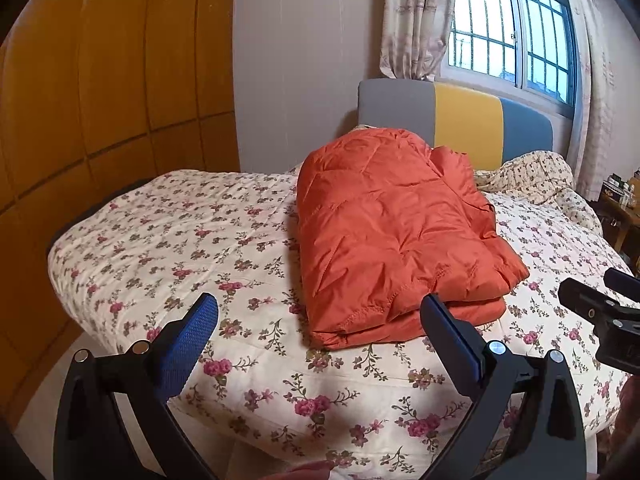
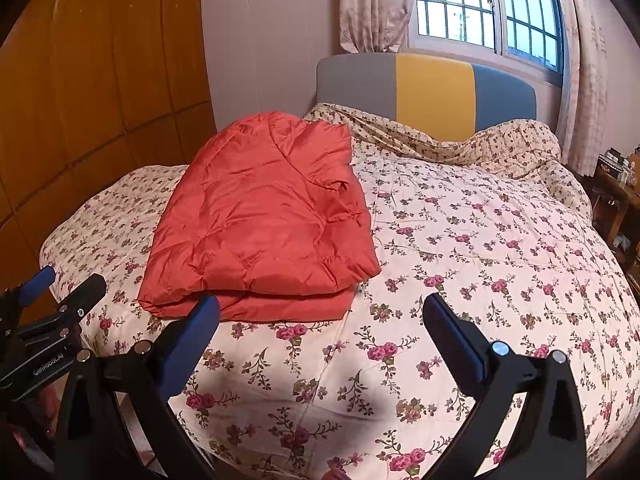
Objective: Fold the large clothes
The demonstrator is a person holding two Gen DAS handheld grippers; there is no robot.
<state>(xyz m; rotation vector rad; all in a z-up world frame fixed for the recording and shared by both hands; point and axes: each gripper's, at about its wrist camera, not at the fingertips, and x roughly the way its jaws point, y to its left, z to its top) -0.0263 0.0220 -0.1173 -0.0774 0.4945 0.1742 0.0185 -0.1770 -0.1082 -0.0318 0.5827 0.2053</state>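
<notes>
Left wrist view: folded orange quilted jacket [image 1: 396, 236] at centre frame, flat on the cream floral bedspread [image 1: 180, 240], hem edge toward the bottom of the frame. Left gripper [image 1: 320, 316] at the bottom, blue-padded fingers [image 1: 188, 344] spread wide, released, grasping nothing, poised above the bedspread just short of the jacket's near edge. Right gripper [image 1: 600, 300] partly visible at right edge. Grey-and-yellow padded headboard [image 1: 452, 116] and barred window [image 1: 508, 28] at upper right.

Right wrist view: same jacket [image 2: 260, 224] left of centre, stacked in layers. Right gripper [image 2: 322, 316] at bottom, fingers [image 2: 456, 336] parted, empty, lower right of the jacket. Left gripper [image 2: 52, 308] at left edge. Orange-brown wooden wardrobe [image 2: 92, 80] at upper left.
</notes>
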